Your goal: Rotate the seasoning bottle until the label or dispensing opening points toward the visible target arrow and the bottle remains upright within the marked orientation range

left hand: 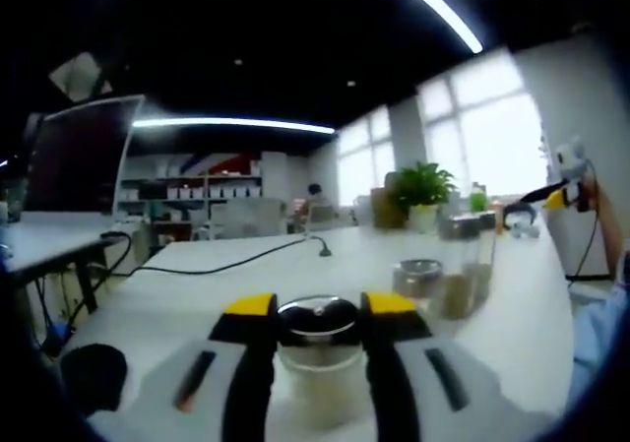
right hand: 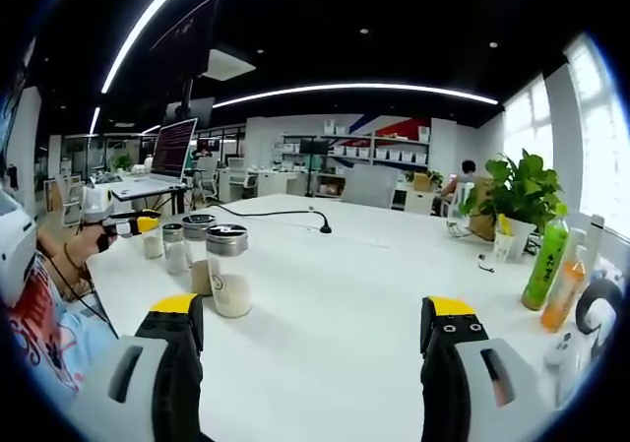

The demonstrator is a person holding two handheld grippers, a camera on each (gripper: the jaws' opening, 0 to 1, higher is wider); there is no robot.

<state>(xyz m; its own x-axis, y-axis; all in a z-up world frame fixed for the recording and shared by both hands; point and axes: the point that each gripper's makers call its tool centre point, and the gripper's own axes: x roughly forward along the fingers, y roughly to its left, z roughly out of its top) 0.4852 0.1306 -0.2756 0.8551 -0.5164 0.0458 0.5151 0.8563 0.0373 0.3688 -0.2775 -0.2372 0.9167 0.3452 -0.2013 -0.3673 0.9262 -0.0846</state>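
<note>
- Left hand-held gripper (left hand: 317, 314): its yellow-tipped jaws are clamped on the bottle (left hand: 317, 358), one jaw at each side just under the metal cap.
- Bottle: a clear jar with pale seasoning, upright on the white table (left hand: 246, 284); seen in the right gripper view (right hand: 229, 270) it is the jar nearest that camera.
- Behind the bottle stand more jars (left hand: 448, 280), close together in a short row (right hand: 187, 245).
- Right hand-held gripper (right hand: 317, 324): jaws wide apart, nothing between them, over bare table (right hand: 345, 294) to one side of the bottle.
- Beyond the bottle, a black cable (right hand: 285, 216) runs across the table.
- Far from the bottle, at the table's edge, stand a potted plant (right hand: 517, 201) and two drink bottles (right hand: 551, 265).
</note>
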